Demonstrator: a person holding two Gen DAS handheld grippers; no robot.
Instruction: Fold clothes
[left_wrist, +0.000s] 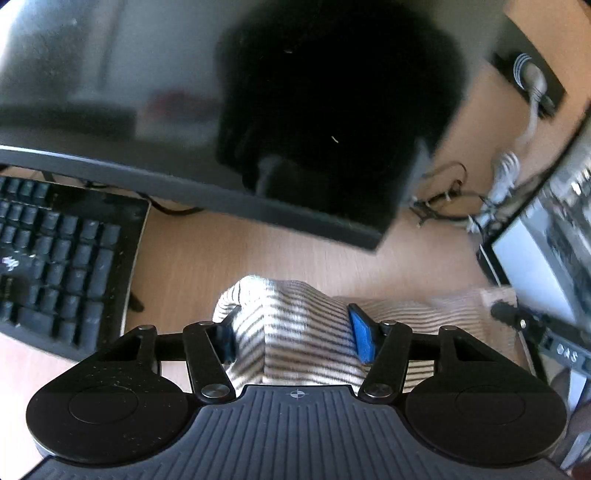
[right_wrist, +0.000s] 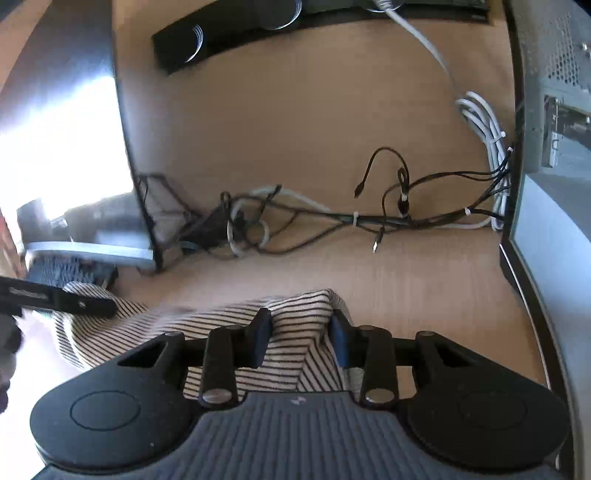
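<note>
left wrist view: the left gripper (left_wrist: 293, 334) has a raised fold of the striped garment (left_wrist: 295, 325) bunched between its fingers (left_wrist: 361, 338). the blue pads sit against the cloth on both sides, so it reads as clenched on the fabric, though motion blur softens the contact line. the garment lies on the pale wooden surface (left_wrist: 258, 251), in front of a dark monitor (left_wrist: 184, 110) and beside a black keyboard (left_wrist: 55, 258). it trails away to the right, where the tip of the other tool shows.

right wrist view: the right gripper (right_wrist: 301, 338) straddles another hump of the same striped garment (right_wrist: 299, 332), fingers (right_wrist: 338, 341) closed onto it near the cloth's far edge. a tangle of cables (right_wrist: 332, 218) lies farther back on the surface (right_wrist: 332, 110), well apart from the fabric.

holding the two ends at once probably serves to lift and stretch one edge taut, so it can be carried over flat without dragging toward the cables or keyboard. the fold itself looks not yet made.
</note>
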